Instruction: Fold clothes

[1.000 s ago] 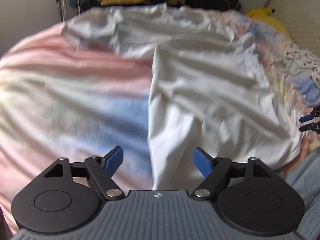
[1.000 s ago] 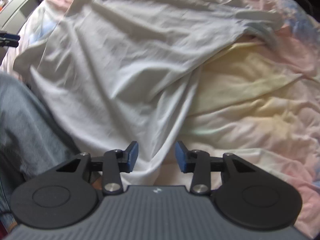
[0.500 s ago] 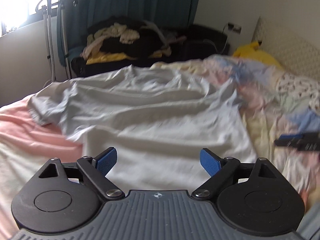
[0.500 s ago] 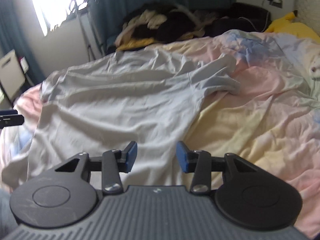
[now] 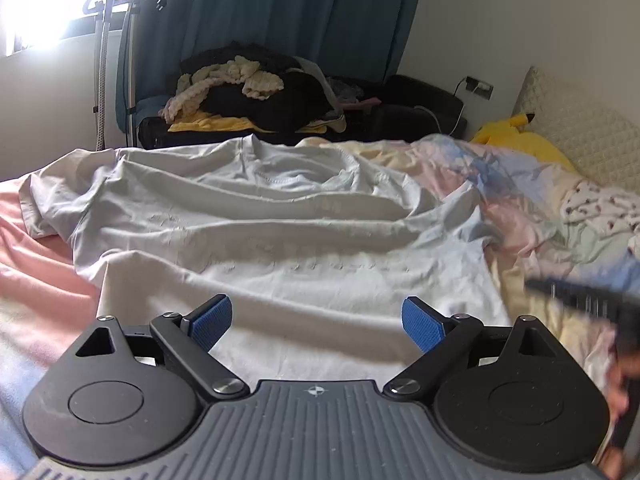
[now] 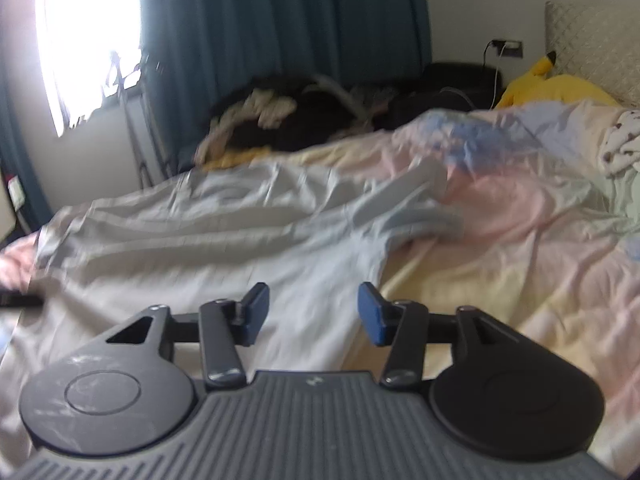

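Left gripper: blue-padded jaws spread wide, nothing between the pads. It sits low over the near hem of the pale grey-white crumpled cotton T-shirt, which lies spread flat ahead of the claw, neckline at the far end, one sleeve bunched far left, the other running off to the right.

Right gripper: jaws at a middling gap and opening, nothing between them. Shirt cloth lies under and ahead of the left pad; the shirt's right edge runs just past the right pad. From this view the T-shirt stretches ahead and to the left, a sleeve folded over ahead to the right.

Under the shirt, the pastel pink, yellow and blue rumpled bedsheet fills the ground right of this claw.

Far ahead of both claws: dark heap of mixed clothes against teal curtains. Far right: yellow plush toy beside a quilted cream headboard.

View from the right wrist is motion-blurred.
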Demonstrator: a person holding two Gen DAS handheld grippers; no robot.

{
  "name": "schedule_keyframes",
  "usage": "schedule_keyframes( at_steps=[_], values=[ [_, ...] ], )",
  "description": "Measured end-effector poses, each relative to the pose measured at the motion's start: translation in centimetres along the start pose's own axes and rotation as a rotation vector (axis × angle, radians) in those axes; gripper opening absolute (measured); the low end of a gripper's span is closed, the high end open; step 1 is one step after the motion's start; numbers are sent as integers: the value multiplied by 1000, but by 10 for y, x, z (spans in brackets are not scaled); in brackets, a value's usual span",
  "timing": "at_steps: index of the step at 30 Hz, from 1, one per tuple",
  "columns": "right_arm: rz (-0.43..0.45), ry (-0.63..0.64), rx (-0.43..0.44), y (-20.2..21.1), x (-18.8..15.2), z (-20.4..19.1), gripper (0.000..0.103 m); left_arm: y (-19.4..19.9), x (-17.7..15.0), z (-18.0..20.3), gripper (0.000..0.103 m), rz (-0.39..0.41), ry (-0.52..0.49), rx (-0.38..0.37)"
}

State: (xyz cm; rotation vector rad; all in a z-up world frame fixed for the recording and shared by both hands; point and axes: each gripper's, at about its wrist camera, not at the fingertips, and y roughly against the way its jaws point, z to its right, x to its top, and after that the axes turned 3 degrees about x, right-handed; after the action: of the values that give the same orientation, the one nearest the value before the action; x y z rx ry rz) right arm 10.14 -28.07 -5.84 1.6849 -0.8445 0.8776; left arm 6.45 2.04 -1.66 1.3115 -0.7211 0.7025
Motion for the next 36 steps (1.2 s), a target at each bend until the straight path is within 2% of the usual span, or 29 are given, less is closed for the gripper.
schedule_keyframes(
  at_steps=[1, 3, 6, 10, 14, 16, 21, 23, 25, 27, 28, 32, 36],
  values=[
    [10, -47, 11, -8, 5, 10, 62, 0, -2, 0, 94, 0, -4, -2],
    [23, -172, 34, -25, 14, 37, 63, 1, -6, 0, 94, -3, -10, -5],
    [31, -395, 64, -54, 20, 86, 65, 0, -11, 0, 94, -17, -2, -10],
    [25, -699, 118, -94, 11, 148, 65, -7, -13, 1, 94, -39, 12, -14],
    [36, -844, 160, -128, 1, 181, 65, -19, -12, 4, 94, -66, 32, -25],
    [28, -874, 151, -143, -1, 191, 65, -25, -11, 6, 94, -82, 38, -31],
    [93, -877, 158, -161, 7, 207, 65, -36, -10, 13, 94, -112, 43, -38],
    [119, -849, 146, -160, 13, 207, 60, -37, -11, 13, 94, -118, 48, -43],
    [147, -802, 133, -157, 19, 202, 38, -38, -11, 12, 94, -119, 50, -45],
    [156, -724, 124, -156, 25, 193, 25, -37, -11, 11, 94, -120, 58, -52],
    [145, -704, 102, -157, 28, 189, 8, -37, -10, 10, 94, -118, 63, -56],
    [169, -646, 38, -153, 38, 179, 6, -28, -5, 3, 94, -79, 89, -64],
    [210, -506, 41, -152, 71, 141, 5, -18, 0, -7, 94, -35, 129, -62]
  ],
)
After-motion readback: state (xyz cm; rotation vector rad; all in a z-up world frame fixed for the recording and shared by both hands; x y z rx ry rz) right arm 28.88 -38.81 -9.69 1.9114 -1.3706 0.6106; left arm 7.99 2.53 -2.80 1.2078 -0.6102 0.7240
